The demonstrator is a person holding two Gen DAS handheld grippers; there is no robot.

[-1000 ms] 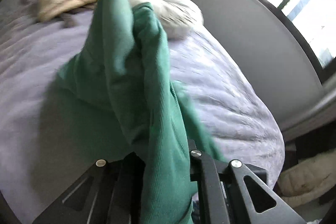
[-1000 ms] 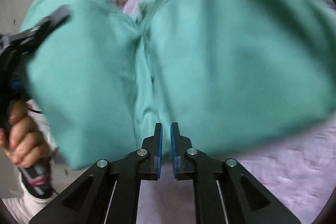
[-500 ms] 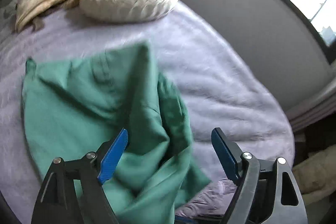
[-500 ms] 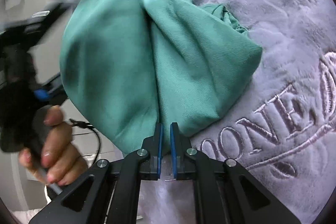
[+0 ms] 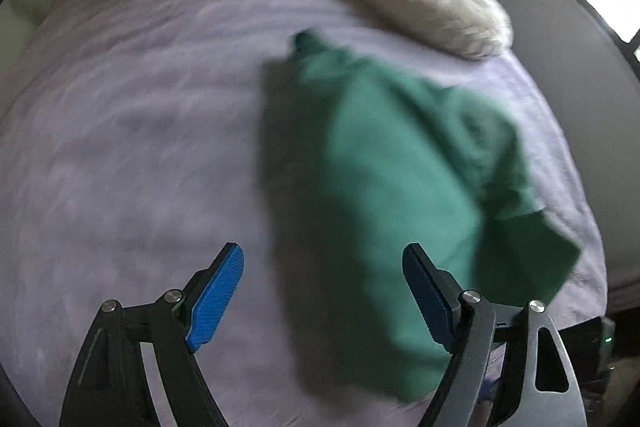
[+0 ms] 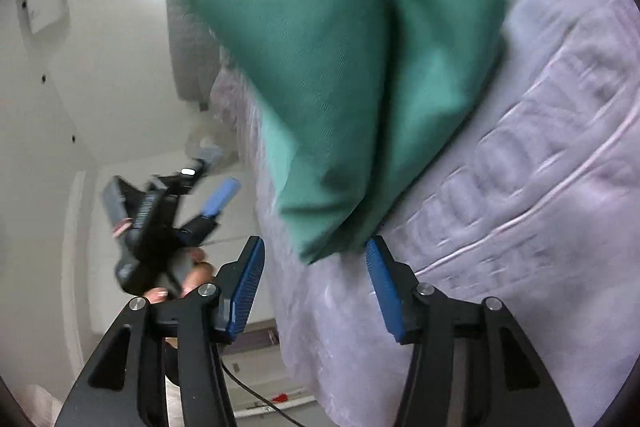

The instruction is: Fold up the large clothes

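Green garment [image 5: 384,163] now released onto lilac blanket [image 5: 132,131], both jaws apart.

left hand-held gripper [image 5: 323,291]: jaws wide, empty | right hand-held gripper [image 6: 315,271]: jaws opening

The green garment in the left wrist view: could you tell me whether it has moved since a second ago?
Yes. The green garment dropped from between the left tongs onto the purple blanket, below the round cushion.
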